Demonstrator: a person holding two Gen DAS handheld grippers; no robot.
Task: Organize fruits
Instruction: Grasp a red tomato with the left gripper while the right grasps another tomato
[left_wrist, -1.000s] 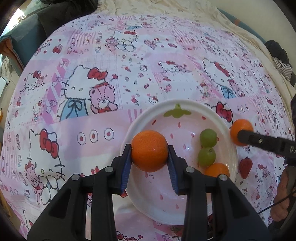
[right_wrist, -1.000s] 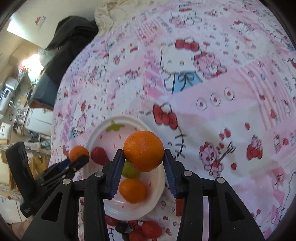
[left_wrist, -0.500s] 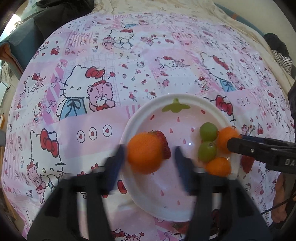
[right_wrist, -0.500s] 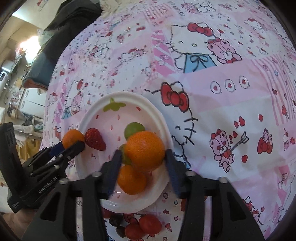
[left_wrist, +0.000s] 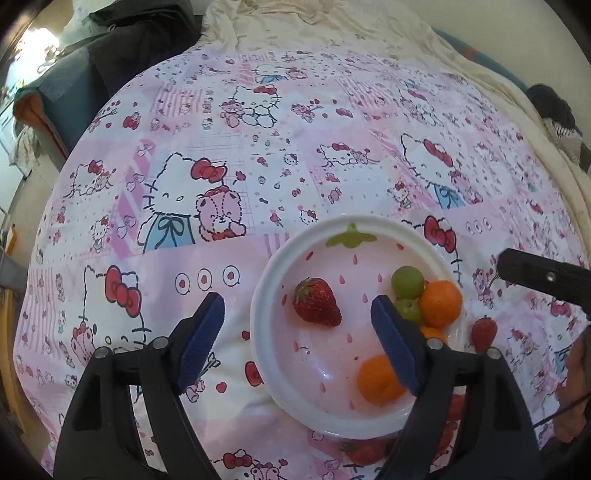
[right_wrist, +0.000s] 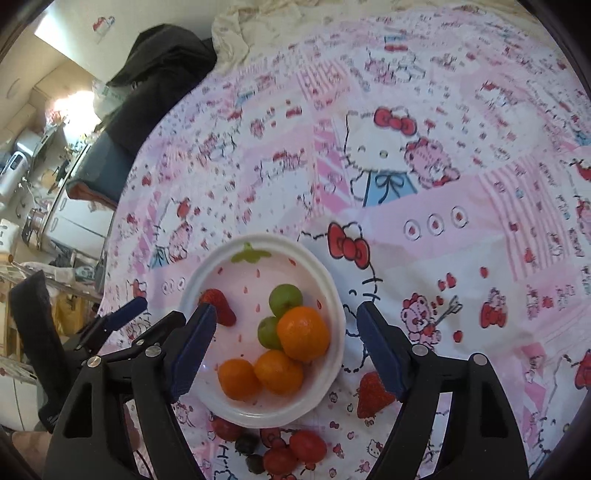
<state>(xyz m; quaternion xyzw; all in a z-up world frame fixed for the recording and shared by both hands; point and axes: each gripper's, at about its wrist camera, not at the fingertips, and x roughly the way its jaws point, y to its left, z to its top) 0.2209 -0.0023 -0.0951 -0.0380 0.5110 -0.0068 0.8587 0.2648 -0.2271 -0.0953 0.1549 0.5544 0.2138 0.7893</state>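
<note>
A white strawberry-print plate (left_wrist: 373, 424) (right_wrist: 258, 243) lies on the Hello Kitty cloth. It holds three oranges (right_wrist: 303, 333), two green fruits (right_wrist: 285, 298) and a strawberry (left_wrist: 317, 301). The orange nearest me in the left wrist view (left_wrist: 376, 380) lies loose by the plate's near rim. My left gripper (left_wrist: 295, 345) is open and empty above the plate's left side. My right gripper (right_wrist: 284, 347) is open and empty above the plate. One finger of the right gripper shows in the left wrist view (left_wrist: 543, 275).
A loose strawberry (right_wrist: 371, 395) lies on the cloth right of the plate. More strawberries (right_wrist: 295, 452) and dark berries (right_wrist: 246, 445) lie below the plate's near rim. Dark clothing (right_wrist: 159, 74) and cream bedding (left_wrist: 332, 22) lie at the far edge.
Both grippers opened and let go of their oranges, which now lie on the plate. Both grippers have pulled back a little.
</note>
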